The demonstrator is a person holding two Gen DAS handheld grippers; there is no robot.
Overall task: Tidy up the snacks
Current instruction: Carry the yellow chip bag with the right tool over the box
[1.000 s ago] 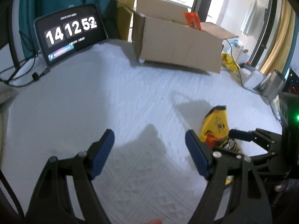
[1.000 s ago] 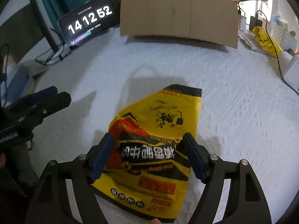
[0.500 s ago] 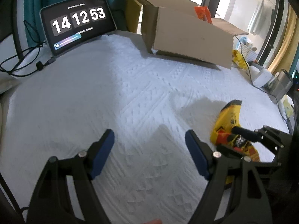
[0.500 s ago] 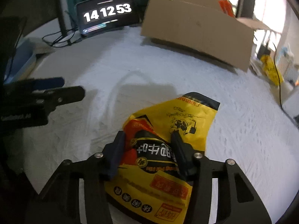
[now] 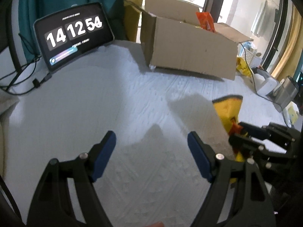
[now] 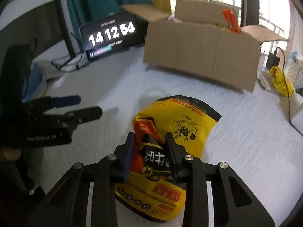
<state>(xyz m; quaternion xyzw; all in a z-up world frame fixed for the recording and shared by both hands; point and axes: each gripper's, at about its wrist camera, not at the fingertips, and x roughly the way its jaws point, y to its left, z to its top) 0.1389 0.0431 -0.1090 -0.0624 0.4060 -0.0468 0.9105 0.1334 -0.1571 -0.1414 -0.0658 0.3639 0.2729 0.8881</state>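
— What's lying about over there?

— An open cardboard box (image 5: 191, 51) at the far side of the white textured surface (image 5: 94, 104), with an orange packet (image 5: 205, 20) poking out of its top. A tablet (image 5: 73, 34) showing a clock leans to the left of it, cables trailing off beside it. Off to the right there's a yellow bag (image 6: 282, 81), a black cable and a white basket, all well apart from the middle.

— And the snack?

— The yellow snack pouch (image 6: 176, 132) is pinched in the right claw (image 6: 149, 147); its jaws have just been closing and both pads now press into the crumpled middle of the pouch. The left claw (image 5: 151, 153) is spread wide with only bare surface between its pads.

— Anything between the pouch and the box?

— Just open surface.

— Do the two cameras differ?

— The right one shows the pouch's printed front and the left claw out to its left. The left one shows only the pouch's yellow top edge behind the right claw's black fingers (image 5: 246, 141), and a towel hanging by the window.
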